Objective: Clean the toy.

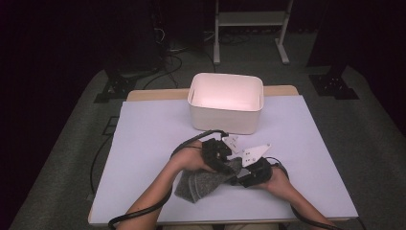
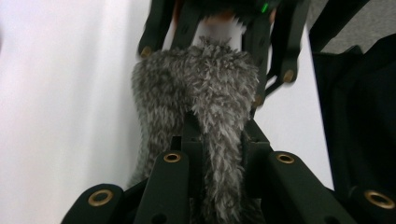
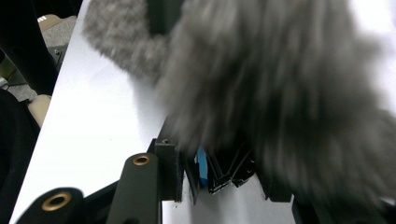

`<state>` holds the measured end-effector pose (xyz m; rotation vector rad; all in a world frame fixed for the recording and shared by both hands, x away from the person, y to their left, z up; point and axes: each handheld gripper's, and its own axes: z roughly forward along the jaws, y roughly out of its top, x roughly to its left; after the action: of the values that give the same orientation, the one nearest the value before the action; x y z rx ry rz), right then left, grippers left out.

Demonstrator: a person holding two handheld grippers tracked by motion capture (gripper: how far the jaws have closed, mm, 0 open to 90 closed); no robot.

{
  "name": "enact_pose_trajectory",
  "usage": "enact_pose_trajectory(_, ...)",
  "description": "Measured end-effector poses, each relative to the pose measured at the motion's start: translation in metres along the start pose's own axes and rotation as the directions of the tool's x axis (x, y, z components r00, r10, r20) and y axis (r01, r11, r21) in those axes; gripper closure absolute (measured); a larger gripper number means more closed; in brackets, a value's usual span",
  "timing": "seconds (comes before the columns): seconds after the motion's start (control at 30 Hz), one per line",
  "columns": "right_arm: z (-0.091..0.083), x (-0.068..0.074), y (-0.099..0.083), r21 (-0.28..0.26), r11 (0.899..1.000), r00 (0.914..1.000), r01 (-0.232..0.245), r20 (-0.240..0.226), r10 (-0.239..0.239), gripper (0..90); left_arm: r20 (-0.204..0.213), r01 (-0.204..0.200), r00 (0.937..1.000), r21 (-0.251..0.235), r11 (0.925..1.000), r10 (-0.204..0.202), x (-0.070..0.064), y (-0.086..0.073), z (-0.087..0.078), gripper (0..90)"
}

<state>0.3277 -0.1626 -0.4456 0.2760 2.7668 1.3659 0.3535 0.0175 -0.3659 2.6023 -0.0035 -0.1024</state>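
While both hands meet near the front middle of the desk [image 1: 143, 143] in the high view, the left gripper [image 1: 218, 154] and the right gripper [image 1: 253, 173] stand close together over a grey fuzzy cloth [image 1: 203, 182]. It lies partly on the desk surface below the left hand, with its upper end drawn up between the two tools. That pose reads as a two-handed hold, each tool taking one part of the fabric so it can be stretched, folded or lifted. A white bin [image 1: 225, 103] sits open at the far side of the desk, well apart from the cloth, and is probably where the cloth is meant to go.

Seen along the left gripper's own black fingers [image 2: 170, 182], a strip of the fuzzy cloth [image 2: 215, 107] runs down into the narrow gap between them. The fingers are drawn in tight on that strip, so this tool is clamped on the fabric. Beyond it the cloth widens and reaches the other tool's dark fingers [image 2: 156, 28], which stand either side of its far end.

From the right gripper view the cloth [image 3: 280, 93] hangs blurred right over the fingers [image 3: 140, 186], pressing down upon them. Whether the fabric is pinched or only draped there, I cannot tell.
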Motion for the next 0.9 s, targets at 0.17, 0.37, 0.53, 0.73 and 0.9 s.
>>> enact_pose_trajectory(0.17,-0.004,-0.002,0.001,0.026,1.0,0.9999,0.016,0.0,-0.016,57.0,-0.053,0.06,0.9969,0.032,0.9977,-0.058,0.005,-0.024,-0.019,76.8)
enact_pose_trajectory(0.37,-0.018,-0.012,-0.003,0.055,0.998,0.9991,0.025,0.032,-0.027,56.9,-0.116,0.124,0.9864,0.058,0.9907,-0.116,0.012,-0.053,-0.043,75.5)
enact_pose_trajectory(0.53,-0.019,-0.018,-0.008,0.039,0.999,0.9999,0.004,0.013,-0.005,56.8,-0.095,0.143,0.9856,0.024,0.9894,-0.14,0.016,-0.059,-0.042,75.6)
enact_pose_trajectory(0.73,-0.018,-0.018,-0.009,0.028,1.0,0.9999,0.0,0.014,-0.001,56.8,-0.047,0.107,0.9932,-0.009,0.9943,-0.107,0.024,-0.03,-0.025,75.6)
enact_pose_trajectory(0.9,-0.018,-0.018,-0.01,0.027,1.0,0.9999,0.003,0.012,-0.003,56.8,-0.035,0.087,0.9956,0.015,0.996,-0.087,0.022,-0.023,-0.017,75.6)
